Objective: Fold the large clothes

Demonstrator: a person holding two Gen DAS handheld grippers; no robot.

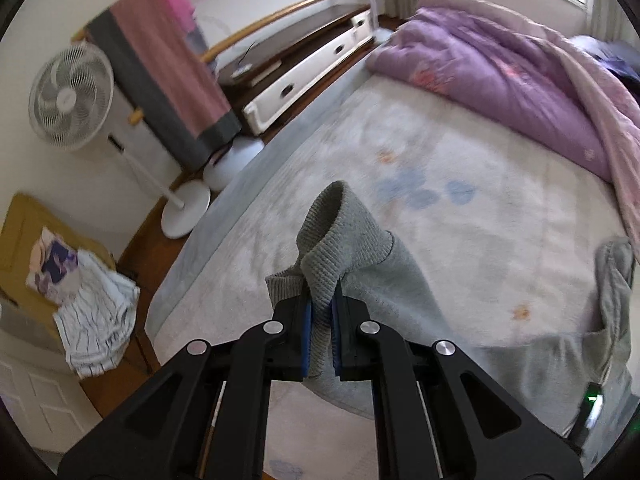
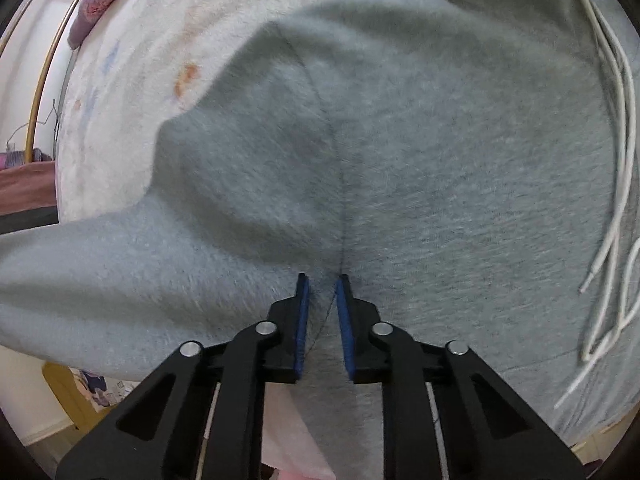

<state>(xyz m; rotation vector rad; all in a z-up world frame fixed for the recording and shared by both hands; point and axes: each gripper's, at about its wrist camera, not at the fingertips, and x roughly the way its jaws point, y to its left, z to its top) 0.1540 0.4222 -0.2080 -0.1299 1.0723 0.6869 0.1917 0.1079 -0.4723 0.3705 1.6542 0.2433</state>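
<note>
On the bed (image 1: 320,152), across its pale patterned cover, the grey sweatshirt (image 1: 384,288) is lying largely unfolded, and no finished fold is showing in either view, so the task is judged to be at an early stage: a sleeve is being handled, while the body, the other side and the final squaring all appear to be outstanding. Starting at the left, the left gripper (image 1: 321,312) is standing almost fully closed, its blue pads (image 1: 307,336) pinching the ribbed cuff (image 1: 332,236) of the sleeve, which is rising above the fingertips in a loop, clear of the bed surface; the sleeve is trailing down and right toward the garment's body. Moving right, the right gripper (image 2: 322,300) is likewise nearly closed, its jaws nipping a small ridge of grey fleece (image 2: 360,152) near a seam line on the body of the sweatshirt, which is filling most of that view and draping over the bed edge. White drawcords (image 2: 612,208) are lying loose at the far right. Both grips are appearing secure, though blur is limiting certainty.
</note>
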